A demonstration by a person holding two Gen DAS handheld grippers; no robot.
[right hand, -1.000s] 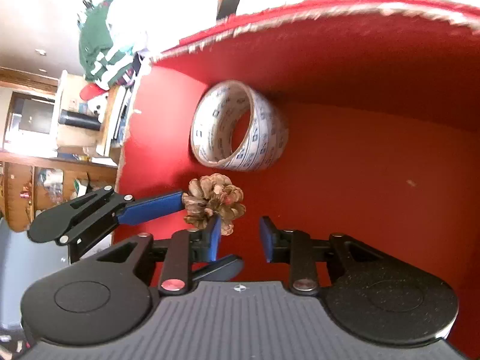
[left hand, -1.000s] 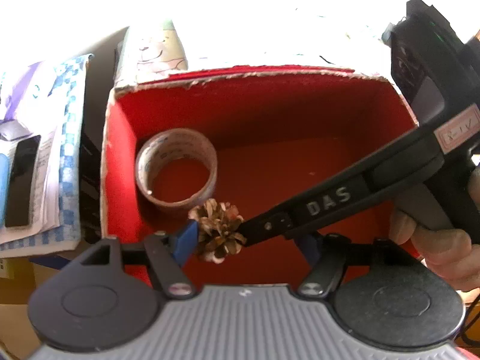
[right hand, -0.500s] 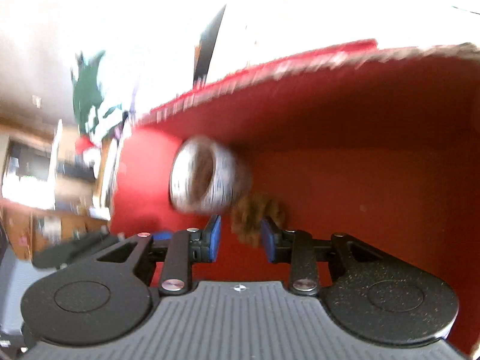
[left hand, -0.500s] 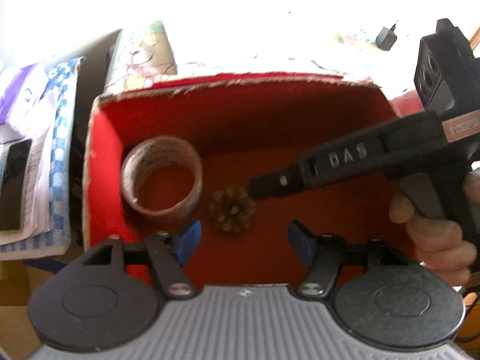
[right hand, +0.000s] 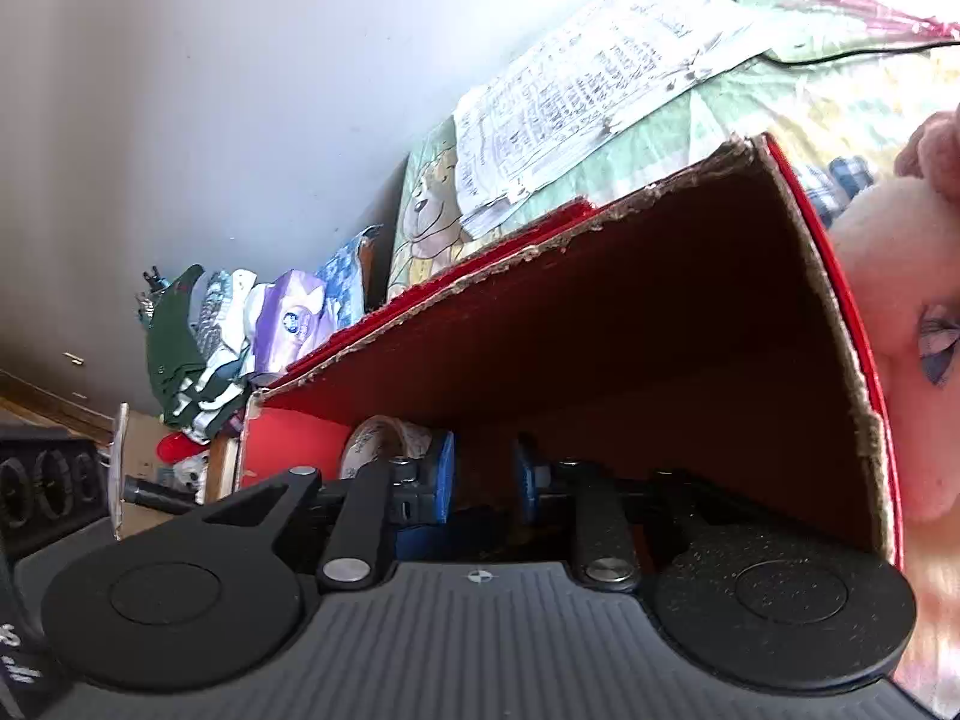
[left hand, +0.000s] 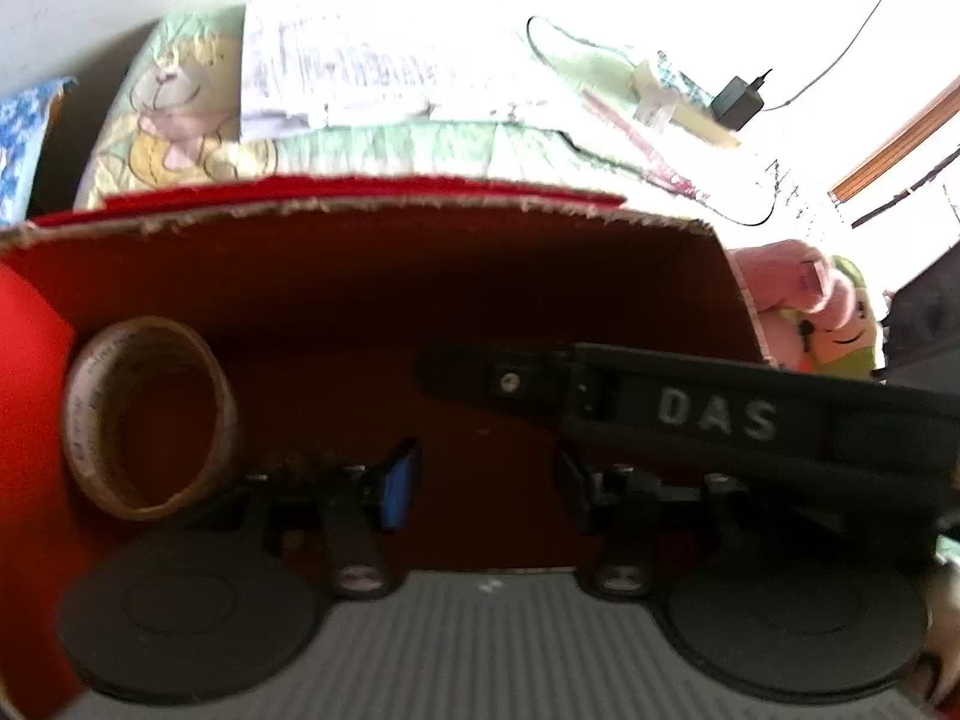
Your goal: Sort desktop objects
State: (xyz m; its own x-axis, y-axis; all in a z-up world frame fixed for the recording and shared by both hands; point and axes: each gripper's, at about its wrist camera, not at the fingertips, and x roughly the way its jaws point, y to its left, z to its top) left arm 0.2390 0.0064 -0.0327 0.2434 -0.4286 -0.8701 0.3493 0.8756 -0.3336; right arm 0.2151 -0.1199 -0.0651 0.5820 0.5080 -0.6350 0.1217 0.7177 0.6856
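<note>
1. Now, at the left inside the red box, the tape roll stands on its edge against the side wall, so probably it does not roll
2. Beside it lies the pine cone, dark and partly hidden, held by nothing
3. Above the floor, the left gripper has its jaws wide apart and empty; I judge it has no object to carry
4. At the right, the right gripper is a little open and also empty, its black finger crossing over the box
</note>
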